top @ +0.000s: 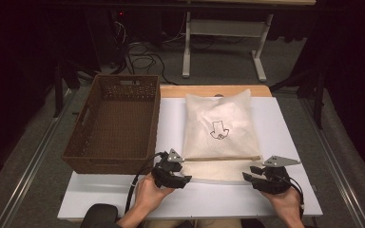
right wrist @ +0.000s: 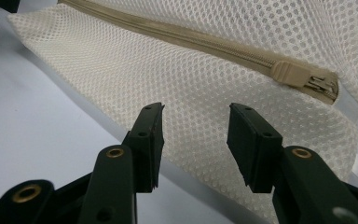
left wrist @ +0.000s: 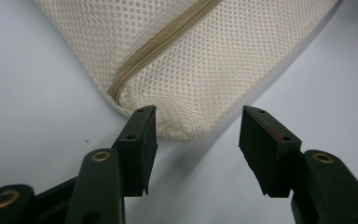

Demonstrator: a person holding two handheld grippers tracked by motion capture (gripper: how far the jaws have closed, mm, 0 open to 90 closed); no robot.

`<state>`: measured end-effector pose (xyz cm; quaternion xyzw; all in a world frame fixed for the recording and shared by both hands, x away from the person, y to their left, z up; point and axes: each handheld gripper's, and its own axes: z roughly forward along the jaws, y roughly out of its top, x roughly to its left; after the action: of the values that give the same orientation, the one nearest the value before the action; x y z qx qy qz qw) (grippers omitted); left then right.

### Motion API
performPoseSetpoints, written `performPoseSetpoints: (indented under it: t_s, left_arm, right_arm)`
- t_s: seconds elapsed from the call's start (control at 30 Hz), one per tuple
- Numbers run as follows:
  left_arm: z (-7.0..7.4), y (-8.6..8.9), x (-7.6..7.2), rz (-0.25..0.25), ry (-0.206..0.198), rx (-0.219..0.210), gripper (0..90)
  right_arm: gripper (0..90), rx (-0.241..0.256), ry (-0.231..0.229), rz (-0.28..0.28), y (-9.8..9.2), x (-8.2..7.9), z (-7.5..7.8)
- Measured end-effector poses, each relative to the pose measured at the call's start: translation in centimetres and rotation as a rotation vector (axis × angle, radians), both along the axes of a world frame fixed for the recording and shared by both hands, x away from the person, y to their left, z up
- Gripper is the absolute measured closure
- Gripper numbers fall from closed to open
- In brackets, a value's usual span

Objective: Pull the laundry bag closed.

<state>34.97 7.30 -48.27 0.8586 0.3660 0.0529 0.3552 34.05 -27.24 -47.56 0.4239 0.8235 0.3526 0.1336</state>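
The left gripper (top: 184, 172) sits at the near left corner of the mesh bag (top: 221, 124), its jaws wide apart with nothing between them. In the left gripper view (left wrist: 198, 140) the bag's rounded corner (left wrist: 186, 70) lies just ahead of the jaws, one tip close against the mesh; whether it touches, I cannot tell. The right gripper (top: 253, 175) is at the bag's near right corner, jaws likewise spread and holding nothing. In the right gripper view (right wrist: 195, 140) the mesh edge lies just beyond the jaws, and the zip (right wrist: 191, 39) ends in a slider (right wrist: 291, 74) near the corner. The bag lies flat on the white table (top: 171, 118), with a black drawing (top: 219, 129) on its top. A brown basket (top: 115, 124) stands just beside the bag, at its left.
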Motion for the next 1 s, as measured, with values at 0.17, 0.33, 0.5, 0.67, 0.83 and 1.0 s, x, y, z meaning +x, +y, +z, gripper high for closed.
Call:
performPoseSetpoints:
  t_s: [0.17, 0.33, 0.5, 0.67, 0.83, 1.0]
  left_arm:
    - [-0.3, 0.0, 0.1, 0.004, 0.008, 0.006, 46.4]
    - [-0.7, 0.0, 0.2, 0.013, 0.009, 0.010, 46.1]
    - [-0.9, 0.1, 0.3, 0.022, 0.005, 0.021, 45.7]
    - [-1.1, 0.1, 0.3, 0.027, 0.000, 0.036, 45.2]
    - [-1.2, 0.0, 0.3, 0.027, -0.010, 0.059, 44.9]
    - [-1.3, 0.0, 0.3, 0.032, -0.017, 0.067, 44.8]
  right_arm:
    - [56.0, -0.011, -0.007, 0.002, 0.0, 0.1, -0.2]
    - [55.9, -0.018, -0.015, -0.006, -0.2, 0.0, -0.4]
    - [56.0, -0.017, -0.005, -0.026, -0.6, 0.2, -0.7]
    - [55.7, -0.027, -0.006, -0.038, -0.8, 0.2, -0.8]
    - [55.3, -0.063, -0.016, -0.042, -0.9, 0.2, -1.0]
    - [54.8, -0.060, -0.015, -0.048, -0.9, 0.2, -1.1]
